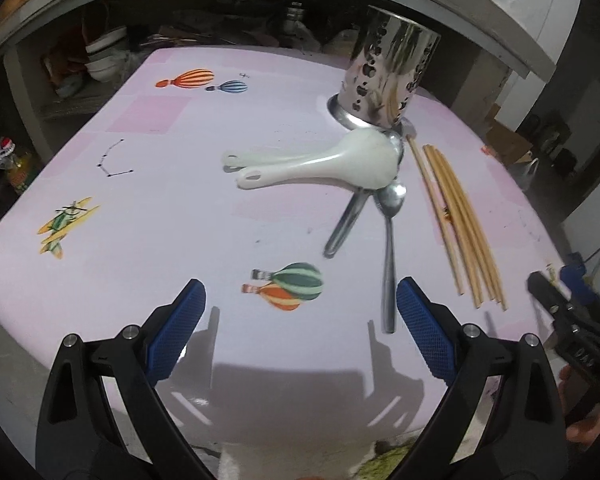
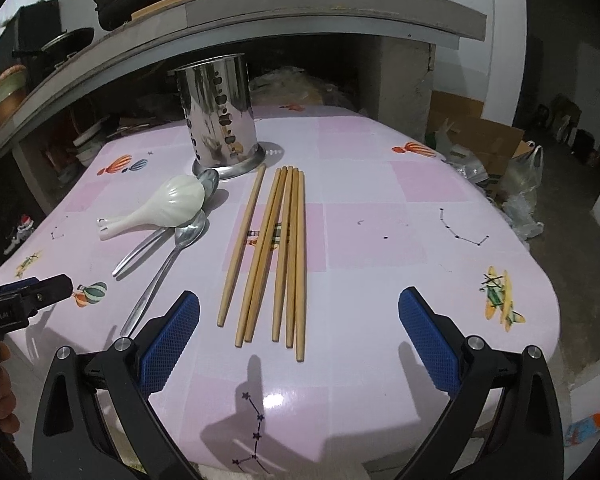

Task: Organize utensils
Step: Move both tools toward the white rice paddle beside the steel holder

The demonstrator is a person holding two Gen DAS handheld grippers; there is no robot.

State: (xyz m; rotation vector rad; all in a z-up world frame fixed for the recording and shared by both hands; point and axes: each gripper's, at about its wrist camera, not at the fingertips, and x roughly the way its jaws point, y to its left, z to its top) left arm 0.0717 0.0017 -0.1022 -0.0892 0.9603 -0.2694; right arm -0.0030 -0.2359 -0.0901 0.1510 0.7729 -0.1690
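Both the left gripper (image 1: 300,336) and right gripper (image 2: 299,344) hover with jaws apart and empty; chopsticks (image 2: 276,252), spoons (image 2: 180,236) and white ladle (image 2: 168,208) lie on the tabletop (image 2: 380,220) beside the steel holder (image 2: 220,120)

The near strip of the table (image 2: 340,392) lies bare in front of the right gripper (image 2: 299,344), whose jaws stand wide apart, and the whole right half of the top is free. Six chopsticks (image 2: 276,252) lie in the middle, running near to far, one a little apart on the left. Left of them two metal spoons (image 2: 168,256) cross under white spoons (image 2: 160,208), blocking that side. The holder (image 2: 220,120) stands upright at the far end, just beyond the spoons and chopstick tips. A shelf (image 2: 300,16) overhangs it. The left gripper (image 1: 300,316), jaws also wide, has bare table between and to its left; a spoon handle (image 1: 389,280) lies just beside its right finger.
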